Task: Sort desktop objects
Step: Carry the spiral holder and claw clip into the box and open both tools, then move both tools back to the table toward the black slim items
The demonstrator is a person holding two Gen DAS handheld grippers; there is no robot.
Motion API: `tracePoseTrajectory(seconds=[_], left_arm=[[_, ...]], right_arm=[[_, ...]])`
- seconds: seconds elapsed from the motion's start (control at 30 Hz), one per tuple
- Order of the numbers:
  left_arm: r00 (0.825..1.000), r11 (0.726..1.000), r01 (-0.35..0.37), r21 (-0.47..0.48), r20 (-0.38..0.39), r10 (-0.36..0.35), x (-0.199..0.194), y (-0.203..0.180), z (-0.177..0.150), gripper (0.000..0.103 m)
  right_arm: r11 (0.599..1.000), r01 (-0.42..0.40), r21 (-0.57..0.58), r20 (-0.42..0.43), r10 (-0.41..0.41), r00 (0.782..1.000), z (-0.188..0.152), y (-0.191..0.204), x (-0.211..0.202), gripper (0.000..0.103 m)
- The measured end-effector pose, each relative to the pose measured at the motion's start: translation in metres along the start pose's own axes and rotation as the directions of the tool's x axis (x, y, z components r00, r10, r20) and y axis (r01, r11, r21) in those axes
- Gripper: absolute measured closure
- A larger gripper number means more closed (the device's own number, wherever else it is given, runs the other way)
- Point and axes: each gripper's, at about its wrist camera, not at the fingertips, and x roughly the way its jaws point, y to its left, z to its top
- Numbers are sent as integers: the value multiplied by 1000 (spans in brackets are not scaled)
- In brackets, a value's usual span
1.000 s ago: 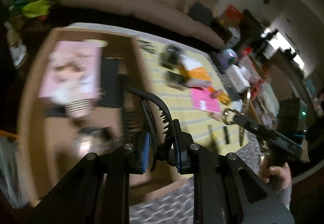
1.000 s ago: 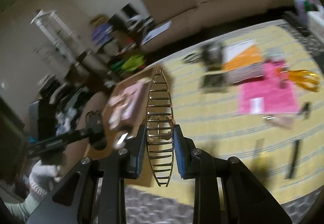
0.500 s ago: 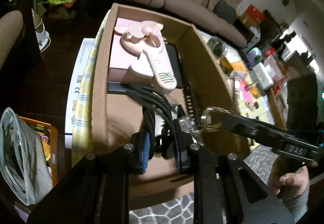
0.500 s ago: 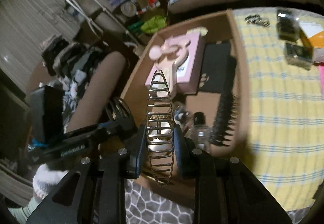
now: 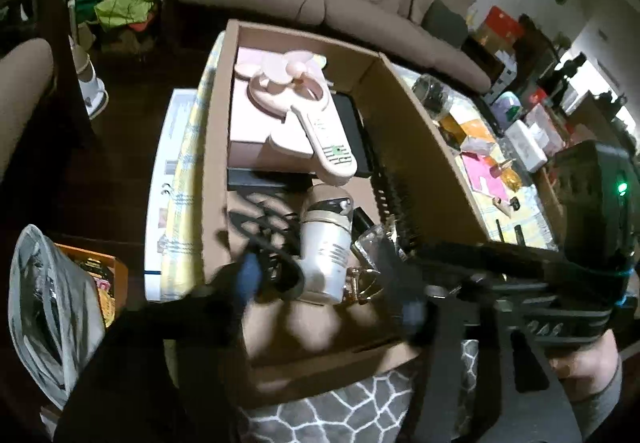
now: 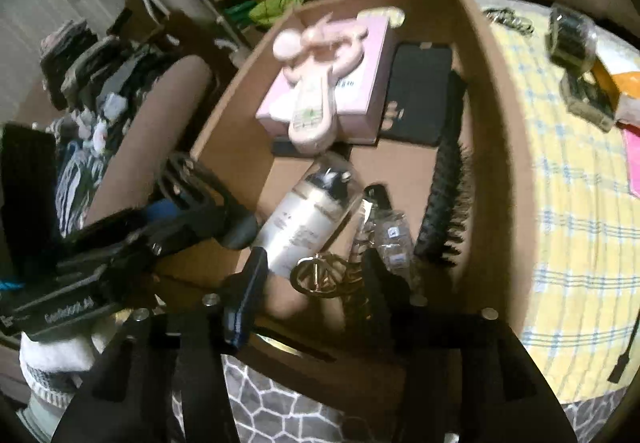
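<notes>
With both jaws just opened, nothing is gripped: the left gripper (image 5: 332, 295) is parted over the black clip (image 5: 264, 239), the right gripper (image 6: 308, 291) over the gold clip (image 6: 320, 277). Both clips lie in the box (image 5: 420, 147), at approx 6 o'clock in each view, beside the white bottle (image 6: 300, 223). The gold clip is judged light, stiff, slick wire, prob. bendable; best taken across its narrow mid-span. The black clip is judged light plastic w/ teeth; best held at its arch.
</notes>
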Motion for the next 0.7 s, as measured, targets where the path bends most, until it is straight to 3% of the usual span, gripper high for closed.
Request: tracePoseTrajectory(seconds=[0.13,0.3,0.4,0.7], left_arm=[[999,999,31,-36,30,-30,-18,4,5,36],[994,993,83,-83,72,-78,-37,8,9,9],[991,988,113,-102,87,-105,-46,7,10,2],[987,987,152,-55,65,-149,-47,-33,1,0]], right_arm=[[1000,2,10,82,-3,997,1,-3,-30,34],[998,-11,57,154,2,988,2,-16,-65,27],[997,-8,76,180,-6,984,-1,-24,-79,23],[989,31,145,236,-66,969,-18,-68,-124,17]])
